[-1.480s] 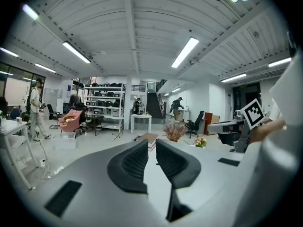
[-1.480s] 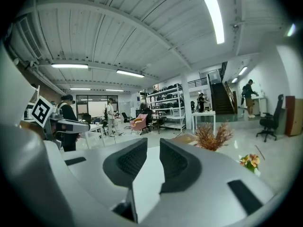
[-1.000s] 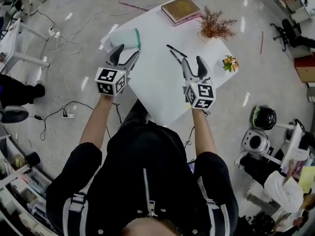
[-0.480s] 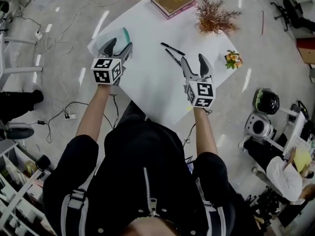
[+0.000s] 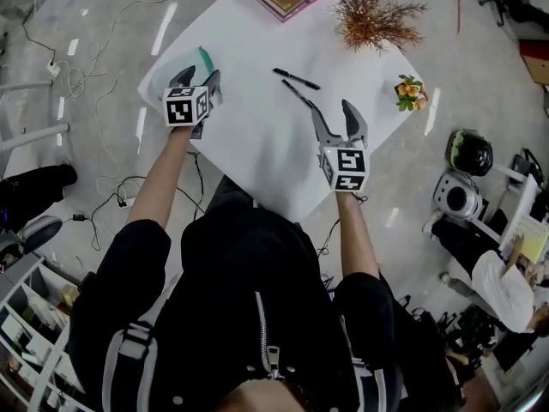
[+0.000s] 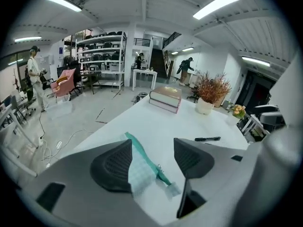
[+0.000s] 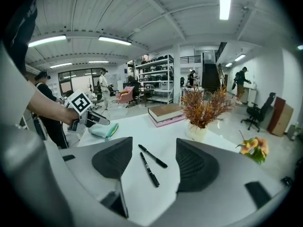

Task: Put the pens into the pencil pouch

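R tool (image 7: 154, 148) jaws apart; 2 pens (image 7: 149, 170) on table (image 7: 135, 130) ahead.

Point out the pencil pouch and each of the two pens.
pencil pouch (image 6: 142, 173), left gripper view, on its pale checked fabric.
farther pen (image 7: 152, 156), right gripper view, middle of the barrel.
nearer pen (image 7: 149, 169), right gripper view, middle of the barrel.

One slim black pen (image 7: 152, 156) and a second black pen (image 7: 149, 170) lay flat near the middle of the white desk (image 5: 257, 144). They were just beside each other, not touching, and nearly parallel. A pale checked fabric pencil pouch (image 6: 142, 171) with a teal zipper edge lay flat by the desk's left corner, well apart from both. Whether its zipper stood open could not be told.
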